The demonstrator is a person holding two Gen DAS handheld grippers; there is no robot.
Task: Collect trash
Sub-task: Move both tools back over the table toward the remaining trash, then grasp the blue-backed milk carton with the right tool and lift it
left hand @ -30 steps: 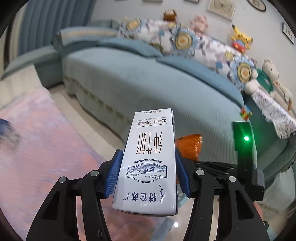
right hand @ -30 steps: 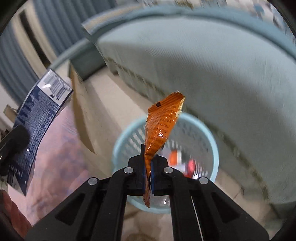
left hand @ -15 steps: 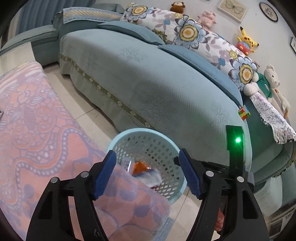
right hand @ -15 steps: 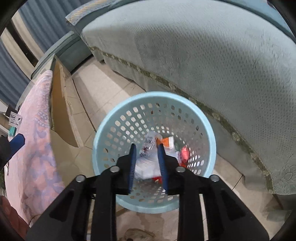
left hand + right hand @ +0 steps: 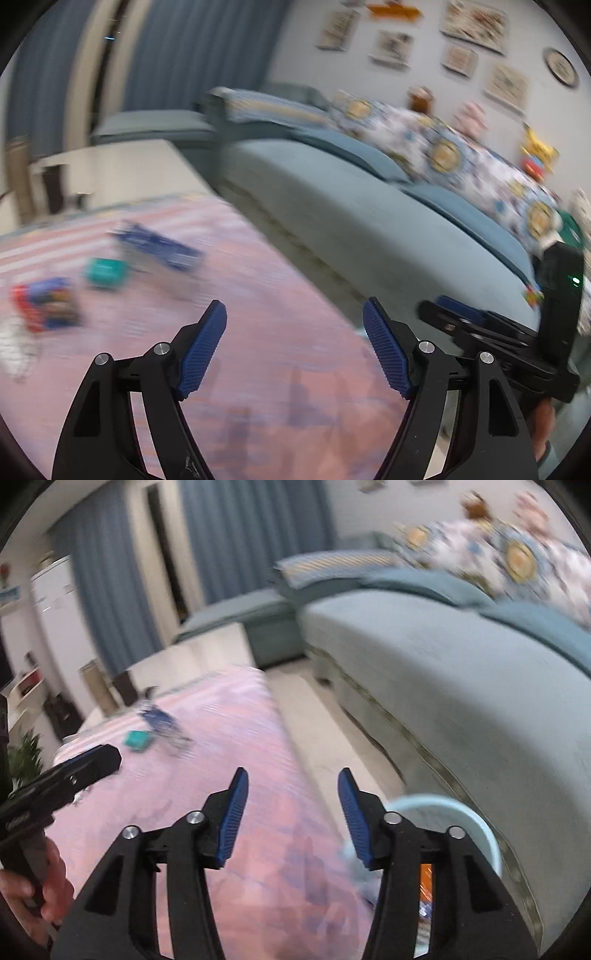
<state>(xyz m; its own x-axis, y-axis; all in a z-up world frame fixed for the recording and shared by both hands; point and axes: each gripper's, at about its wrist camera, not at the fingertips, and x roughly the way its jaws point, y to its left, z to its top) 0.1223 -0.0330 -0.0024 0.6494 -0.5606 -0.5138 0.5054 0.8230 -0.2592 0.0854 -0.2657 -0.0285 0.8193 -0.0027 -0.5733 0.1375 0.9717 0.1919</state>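
Both views are blurred by motion. My left gripper (image 5: 294, 314) hangs over the pink patterned table (image 5: 288, 362), its jaws opening with nothing between them. Trash lies far off on the table: a blue wrapper (image 5: 159, 247), a teal box (image 5: 105, 272) and a red and blue packet (image 5: 44, 304). My right gripper (image 5: 293, 781) is also opening and empty, over the table's edge. The light blue basket (image 5: 480, 823) sits on the floor at the lower right, with an orange wrapper (image 5: 425, 880) inside it. The blue wrapper (image 5: 162, 722) and teal box (image 5: 137, 739) show there too.
A long teal sofa (image 5: 369, 221) with floral cushions runs along the right, leaving a strip of tiled floor (image 5: 317, 731) between it and the table. A white cabinet (image 5: 118, 166) stands behind the table. A hand (image 5: 33, 882) holds the other gripper at the left.
The left gripper let the milk carton go and the right let the orange wrapper go, over the basket. Both opened, then swung up and left from the basket towards the table.
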